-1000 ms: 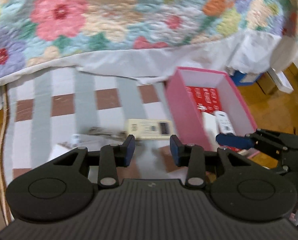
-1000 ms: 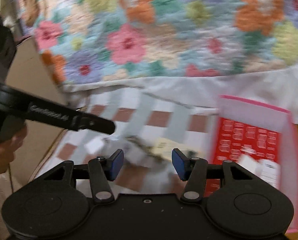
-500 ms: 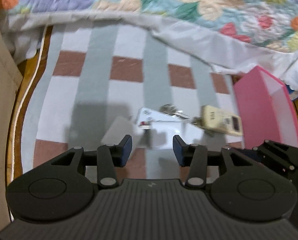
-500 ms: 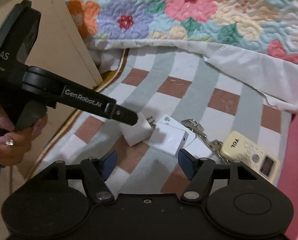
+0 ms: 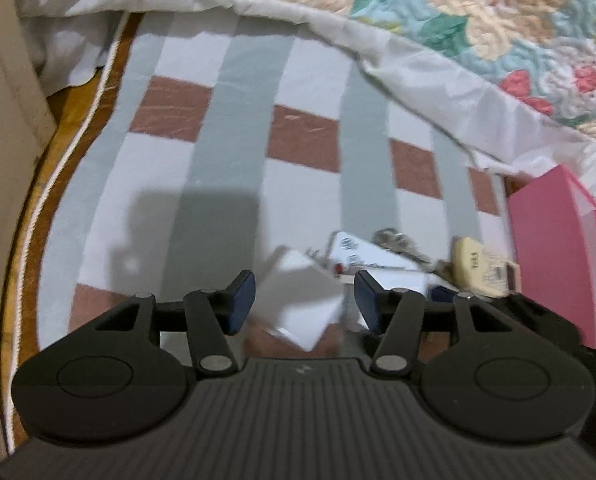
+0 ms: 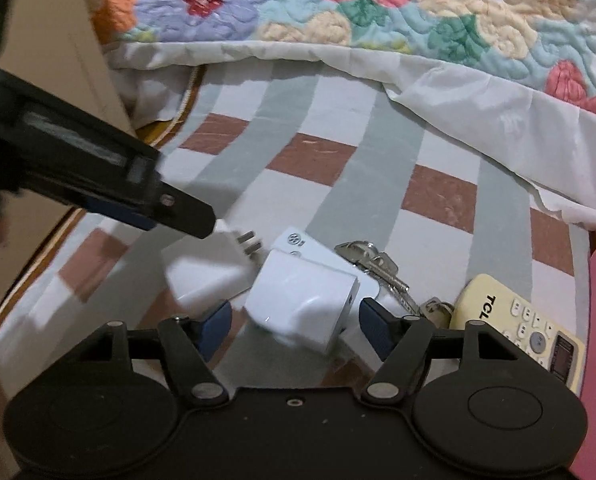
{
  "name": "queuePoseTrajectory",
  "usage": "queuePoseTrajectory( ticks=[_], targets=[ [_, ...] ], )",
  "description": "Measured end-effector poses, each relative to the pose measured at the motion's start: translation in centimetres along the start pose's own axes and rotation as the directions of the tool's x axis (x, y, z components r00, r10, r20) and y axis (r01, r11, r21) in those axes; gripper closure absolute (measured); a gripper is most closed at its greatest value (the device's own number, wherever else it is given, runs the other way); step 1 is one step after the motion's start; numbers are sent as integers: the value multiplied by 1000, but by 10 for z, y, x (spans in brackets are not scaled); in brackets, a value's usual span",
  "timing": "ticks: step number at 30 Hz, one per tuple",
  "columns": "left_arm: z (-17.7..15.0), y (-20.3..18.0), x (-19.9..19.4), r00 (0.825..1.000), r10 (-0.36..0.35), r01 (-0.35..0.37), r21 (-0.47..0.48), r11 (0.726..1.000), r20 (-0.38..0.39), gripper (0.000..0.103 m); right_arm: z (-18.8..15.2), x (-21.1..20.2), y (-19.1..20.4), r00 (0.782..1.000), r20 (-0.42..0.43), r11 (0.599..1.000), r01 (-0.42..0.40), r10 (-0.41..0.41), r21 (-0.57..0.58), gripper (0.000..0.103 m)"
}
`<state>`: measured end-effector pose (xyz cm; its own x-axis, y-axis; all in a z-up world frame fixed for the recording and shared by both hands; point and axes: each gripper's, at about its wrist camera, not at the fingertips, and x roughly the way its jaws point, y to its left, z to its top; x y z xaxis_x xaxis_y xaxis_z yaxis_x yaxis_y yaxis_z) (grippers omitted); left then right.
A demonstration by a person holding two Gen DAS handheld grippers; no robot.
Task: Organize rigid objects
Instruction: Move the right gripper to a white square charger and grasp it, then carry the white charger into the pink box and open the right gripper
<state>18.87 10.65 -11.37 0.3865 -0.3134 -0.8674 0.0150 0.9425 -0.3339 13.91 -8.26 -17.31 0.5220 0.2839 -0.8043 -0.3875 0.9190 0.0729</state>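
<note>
Both tongs (image 5: 301, 300) (image 6: 294, 322) are held spread over crowded white chargers (image 6: 301, 300), so a neighbouring charger (image 6: 206, 276) could be nudged aside.

Left gripper (image 5: 303, 300) low and level, jaws spread wide apart, right gripper (image 6: 294, 322) beside it, jaws likewise parted, left gripper's finger reaching across the right wrist view from the left

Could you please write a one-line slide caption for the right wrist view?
Open right tongs straddle a white cube charger on the checked mat, beside metal keys and a cream TCL remote.
</note>
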Motion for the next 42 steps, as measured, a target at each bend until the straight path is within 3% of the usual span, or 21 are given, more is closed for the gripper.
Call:
queuePoseTrajectory(
  ticks=[6,10,14,16,18,19,26,33,42],
  targets=[
    [-8,-14,4,992,-129,129,15,992,3,54,-3,15,15,998,15,993,62,-60,-102,29],
    [-19,-21,25,982,-174,173,-20,985,-68,63,-9,5,6,999,15,999,39,-40,19,31],
    [-25,-26,39,977,-181,177,-48,983,-111,63,-18,-4,0,999,10,994,-43,42,105,31],
    [-29,-29,45,979,-163,157,-52,986,-125,65,-24,-5,0,999,-4,991,-42,43,128,32],
    [-34,-32,45,984,-136,132,-42,990,-119,75,-28,-7,0,999,-10,991,-31,32,130,32],
    [-35,-35,44,986,-121,119,-25,993,-117,79,-29,-10,0,1000,-7,991,-28,30,128,34],
    [-40,-44,19,981,-169,169,-13,986,-91,79,-31,-40,-4,999,27,995,-27,25,96,34],
    [-60,-88,-19,984,-175,177,116,977,-24,79,-35,-89,-4,997,73,996,27,-33,84,34],
    [-74,-148,-58,956,-294,284,206,936,15,79,-45,-164,-21,978,145,988,140,-149,69,34]
  ],
)
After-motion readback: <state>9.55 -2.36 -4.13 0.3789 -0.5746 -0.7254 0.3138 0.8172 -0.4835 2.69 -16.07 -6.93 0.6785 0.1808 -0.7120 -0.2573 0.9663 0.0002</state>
